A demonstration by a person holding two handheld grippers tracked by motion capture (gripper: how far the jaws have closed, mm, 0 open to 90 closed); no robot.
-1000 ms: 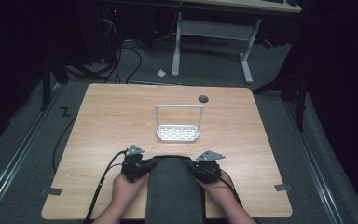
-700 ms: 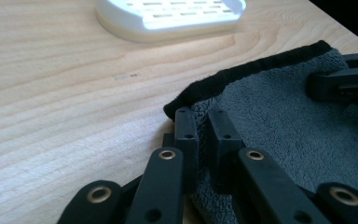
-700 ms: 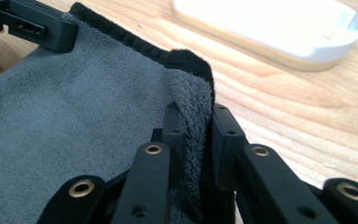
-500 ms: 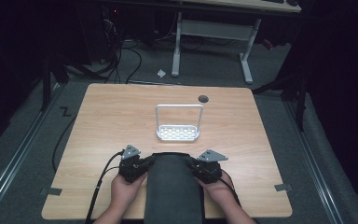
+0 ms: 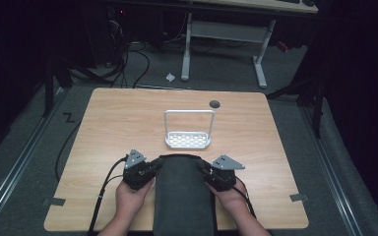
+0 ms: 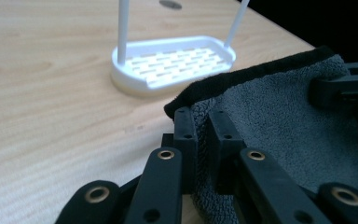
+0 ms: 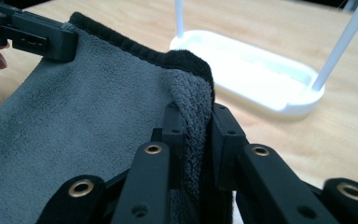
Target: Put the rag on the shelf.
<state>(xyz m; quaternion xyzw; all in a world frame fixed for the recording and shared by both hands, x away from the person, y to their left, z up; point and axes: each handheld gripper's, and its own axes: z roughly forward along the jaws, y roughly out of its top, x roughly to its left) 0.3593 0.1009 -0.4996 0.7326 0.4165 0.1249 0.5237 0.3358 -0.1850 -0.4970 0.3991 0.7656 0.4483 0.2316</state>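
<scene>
Jaws of the left gripper (image 6: 200, 135) were clenched on one far corner of the grey towel (image 5: 183, 191), and the jaws of the right gripper (image 7: 198, 135) pinched the other far corner, where the cloth was folded into a thick ridge between the pads. Between the two grippers the towel hung in a flat sheet with a black hem along its top edge, and the rest of it ran back toward the person, over the near edge of the table (image 5: 103, 128). I judge it to be light, soft and limp, so it would sag and fold wherever it is not supported; the corners at the hem seemed the best places to hold it. Just beyond the jaws stood a white rack (image 5: 188, 140) with a slotted base and an upright hoop, apart from the towel.
</scene>
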